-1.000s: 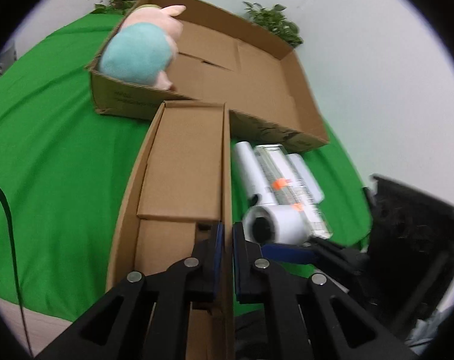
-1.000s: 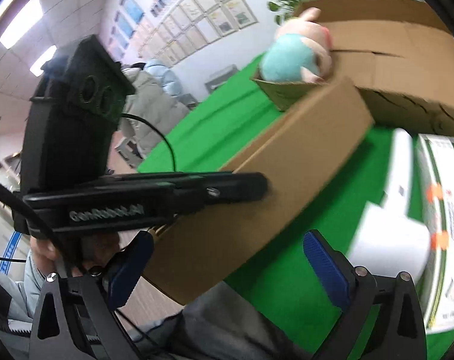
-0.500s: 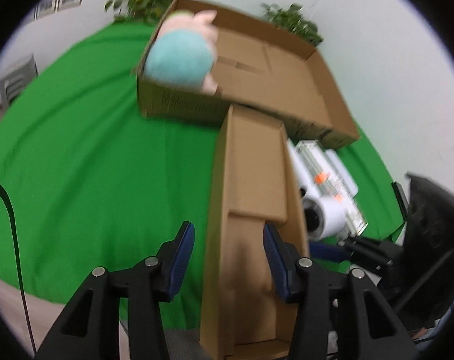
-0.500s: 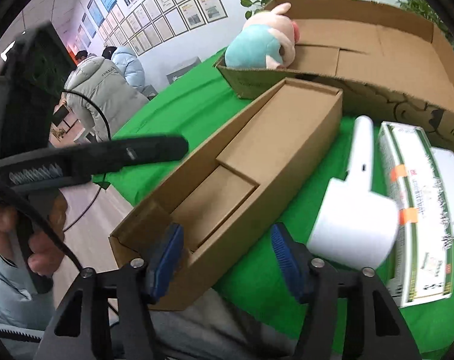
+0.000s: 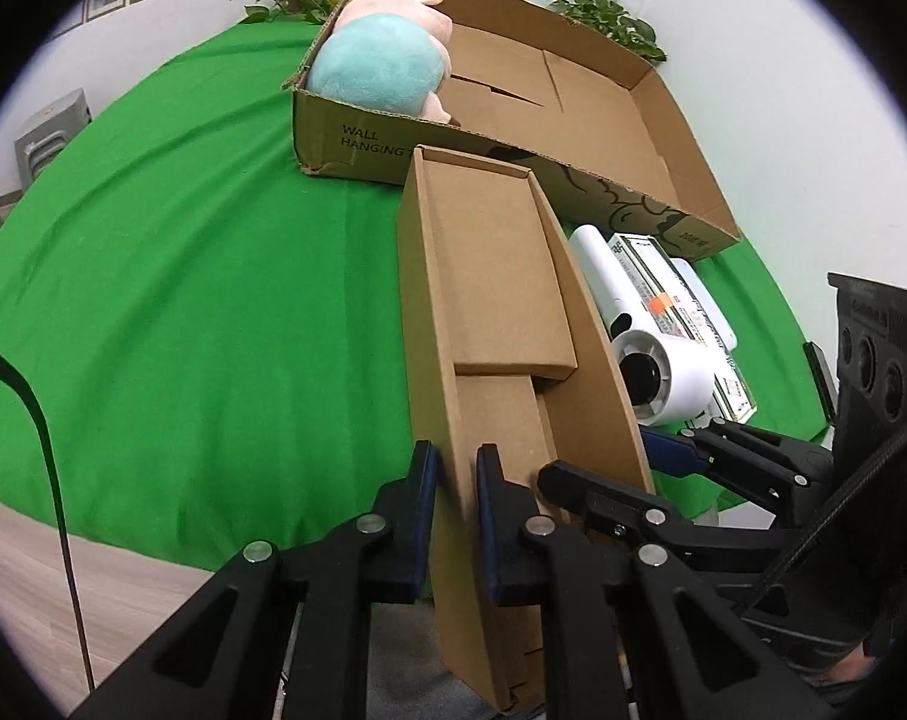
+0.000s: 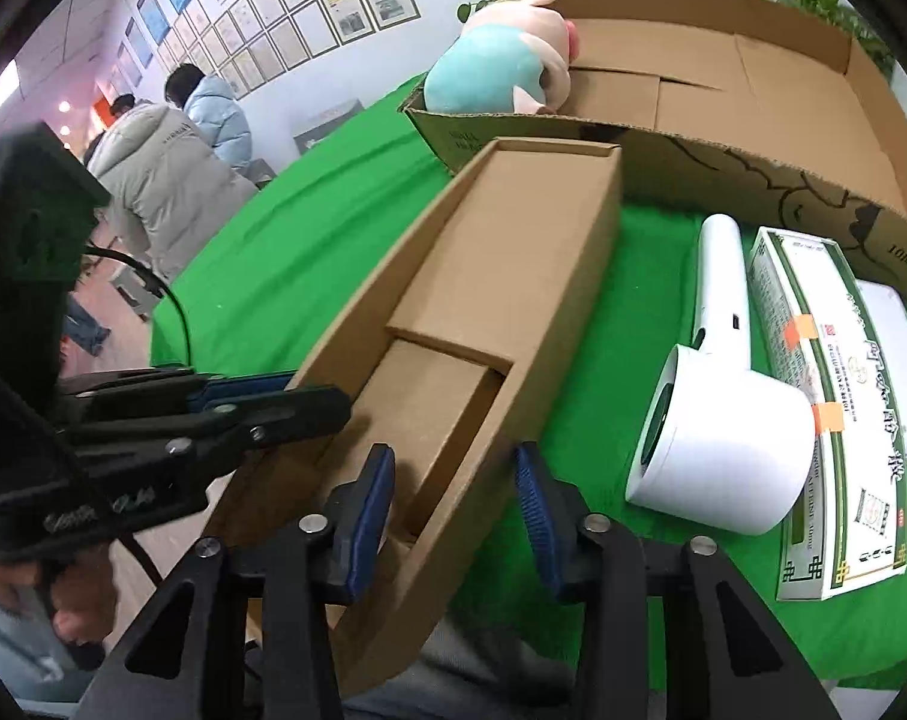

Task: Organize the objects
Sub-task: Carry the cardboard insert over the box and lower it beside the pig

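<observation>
Moved: your left hand-held gripper point(image 5: 455, 516) now clamps the narrow cardboard tray's point(image 5: 495, 300) left wall.
Right hand-held gripper point(image 6: 453, 516): released, straddling the right wall.
Handling: light, thin; pinch walls gently.

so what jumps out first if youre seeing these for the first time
The long narrow cardboard box fills the middle, its near end past the green table's edge; the left gripper pinches its left wall and the right gripper straddles its right wall. Behind, a plush pig sits in the big carton's corner.

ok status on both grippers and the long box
Left gripper shut on long box left wall. Right gripper open, straddling right wall. Dryer beside box.
</observation>
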